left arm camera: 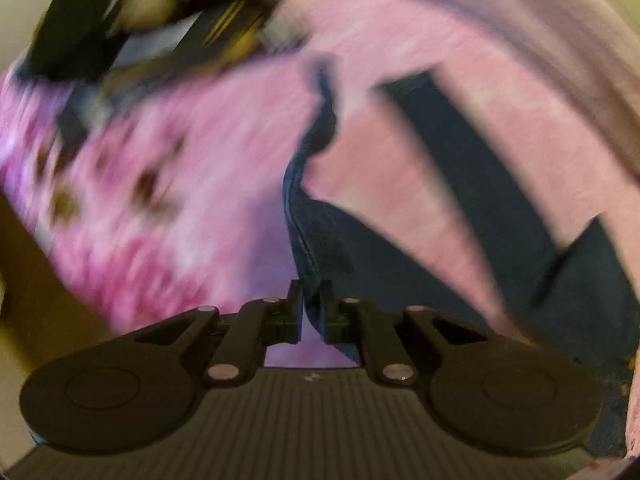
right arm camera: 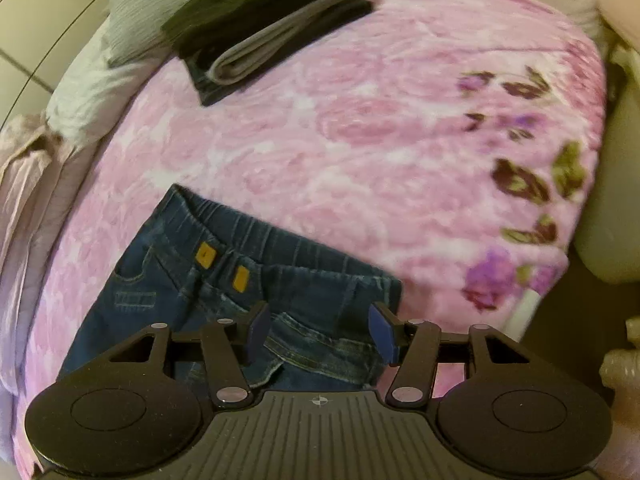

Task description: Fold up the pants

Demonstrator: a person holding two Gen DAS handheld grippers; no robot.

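Dark blue denim pants (right arm camera: 224, 280) lie on the pink floral blanket (right arm camera: 360, 140), with the elastic waistband and two orange tabs facing up. My right gripper (right arm camera: 320, 332) hovers just over the waist area, jaws open, blue pads (right arm camera: 384, 332) apart with denim below them. The left wrist view is blurred. There my left gripper (left arm camera: 312, 304) is shut on a seamed edge of the pants (left arm camera: 320, 216), and the cloth runs up and away from the fingers. More denim spreads to the right over the blanket (left arm camera: 180, 184).
A stack of folded dark and grey clothes (right arm camera: 272, 32) sits at the far side of the bed beside a grey pillow (right arm camera: 132, 12). Pale crumpled bedding (right arm camera: 28, 168) hangs at the left edge. The blanket's edge drops off at the right (right arm camera: 560, 280).
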